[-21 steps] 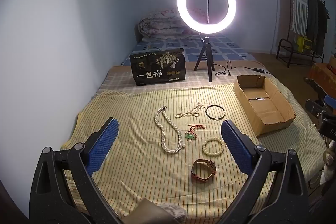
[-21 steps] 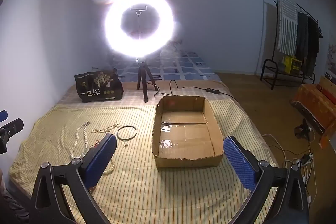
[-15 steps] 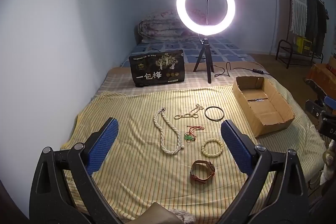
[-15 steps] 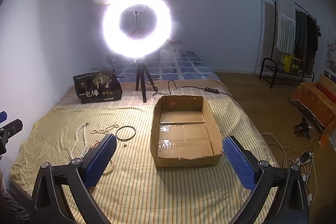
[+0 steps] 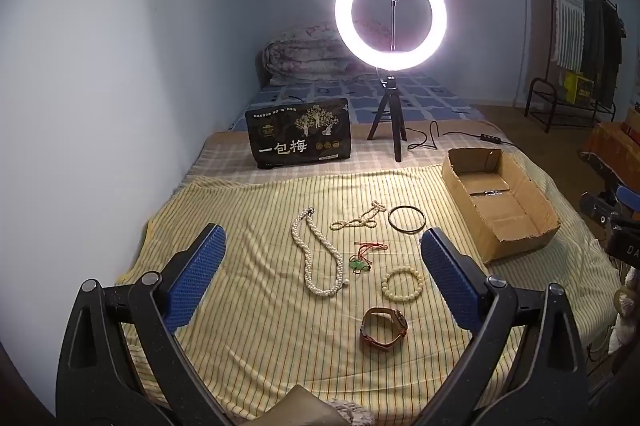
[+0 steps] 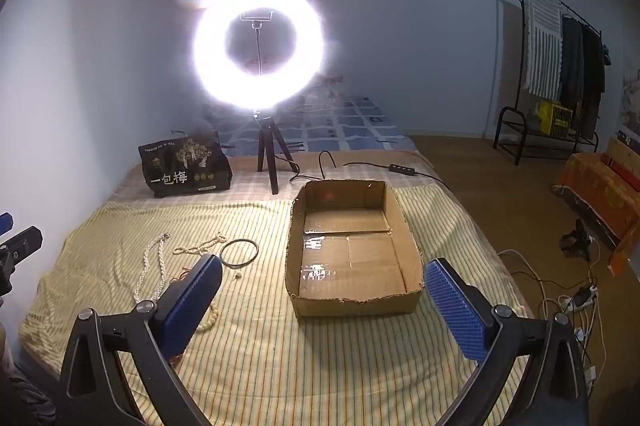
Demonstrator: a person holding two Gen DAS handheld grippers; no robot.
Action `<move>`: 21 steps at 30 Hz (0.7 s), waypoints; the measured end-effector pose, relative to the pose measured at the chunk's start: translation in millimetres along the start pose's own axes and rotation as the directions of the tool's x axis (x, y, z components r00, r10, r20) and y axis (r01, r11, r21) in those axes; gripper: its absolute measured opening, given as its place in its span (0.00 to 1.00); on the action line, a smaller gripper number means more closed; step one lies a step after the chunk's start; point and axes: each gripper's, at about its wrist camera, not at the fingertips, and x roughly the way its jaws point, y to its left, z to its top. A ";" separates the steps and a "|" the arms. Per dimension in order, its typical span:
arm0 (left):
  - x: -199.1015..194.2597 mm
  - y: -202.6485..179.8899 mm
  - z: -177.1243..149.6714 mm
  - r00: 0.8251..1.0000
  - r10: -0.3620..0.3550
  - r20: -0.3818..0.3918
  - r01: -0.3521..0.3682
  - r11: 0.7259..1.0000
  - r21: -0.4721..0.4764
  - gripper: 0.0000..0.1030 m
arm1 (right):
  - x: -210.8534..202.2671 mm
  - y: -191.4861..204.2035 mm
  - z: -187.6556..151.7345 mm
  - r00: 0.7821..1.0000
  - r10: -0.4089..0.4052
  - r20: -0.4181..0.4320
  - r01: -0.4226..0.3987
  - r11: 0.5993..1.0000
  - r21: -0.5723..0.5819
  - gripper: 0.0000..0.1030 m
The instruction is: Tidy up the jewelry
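Jewelry lies on a yellow striped cloth (image 5: pixel 256 322): a white pearl necklace (image 5: pixel 316 258), a beige bead string (image 5: pixel 356 220), a black bangle (image 5: pixel 407 219), a red cord with a green pendant (image 5: pixel 362 258), a cream bead bracelet (image 5: pixel 402 283) and a brown leather watch (image 5: pixel 383 329). An empty cardboard box (image 6: pixel 352 250) stands to their right. My left gripper (image 5: pixel 322 280) is open and empty above the jewelry. My right gripper (image 6: pixel 324 298) is open and empty before the box; the bangle (image 6: pixel 239 253) and necklace (image 6: pixel 154 266) show at its left.
A lit ring light on a tripod (image 5: pixel 390 26) and a black printed bag (image 5: pixel 298 134) stand behind the cloth, with a cable (image 6: pixel 360 166) nearby. A wall runs along the left. A clothes rack (image 6: pixel 560 74) and floor cables (image 6: pixel 576 302) are at the right.
Both views have shifted only slightly; the left gripper has drawn back a little from the jewelry. Both grippers stay open and nothing on the cloth has moved.
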 end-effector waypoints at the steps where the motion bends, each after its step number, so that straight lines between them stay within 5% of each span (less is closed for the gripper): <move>1: -0.2 0.1 1.1 1.000 -0.001 0.002 0.001 1.000 -0.001 0.97 | -0.2 -0.4 0.6 1.000 0.002 0.000 -0.002 1.000 0.001 1.00; 21: -0.4 2.4 2.1 1.000 -0.002 0.012 0.002 1.000 -0.007 0.97 | 2.4 1.0 2.3 1.000 0.013 -0.006 -0.013 1.000 0.012 1.00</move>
